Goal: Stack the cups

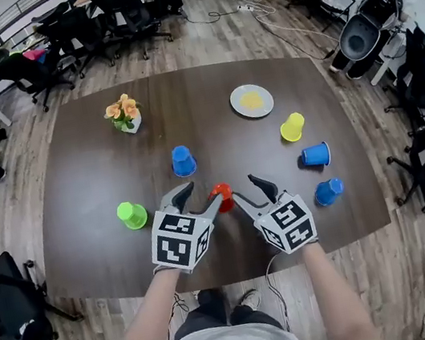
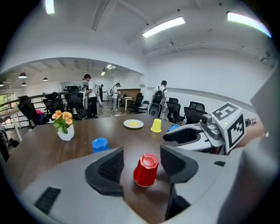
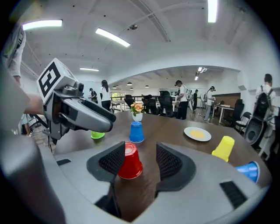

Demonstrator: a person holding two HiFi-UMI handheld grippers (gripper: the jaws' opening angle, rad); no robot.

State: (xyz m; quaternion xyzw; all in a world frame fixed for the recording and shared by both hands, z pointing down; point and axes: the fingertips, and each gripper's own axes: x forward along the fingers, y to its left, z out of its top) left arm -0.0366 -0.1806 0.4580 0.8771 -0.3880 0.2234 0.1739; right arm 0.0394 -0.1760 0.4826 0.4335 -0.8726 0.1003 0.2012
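A red cup (image 1: 223, 196) stands upside down near the table's front edge, between my two grippers. My left gripper (image 1: 198, 195) is open just left of it, and my right gripper (image 1: 249, 190) is open just right of it. In the left gripper view the red cup (image 2: 145, 169) sits just ahead of the open jaws, untouched. In the right gripper view the red cup (image 3: 129, 161) stands by the left jaw. Other cups are an upside-down blue one (image 1: 183, 160), a green one (image 1: 132, 215), a yellow one (image 1: 292, 127), a blue one on its side (image 1: 316, 155) and another blue one (image 1: 329, 191).
The dark brown table (image 1: 82, 172) also carries a white plate (image 1: 251, 100) with something yellow on it and a small flower vase (image 1: 124, 113) at the back. Office chairs (image 1: 52, 47) and people stand beyond the table.
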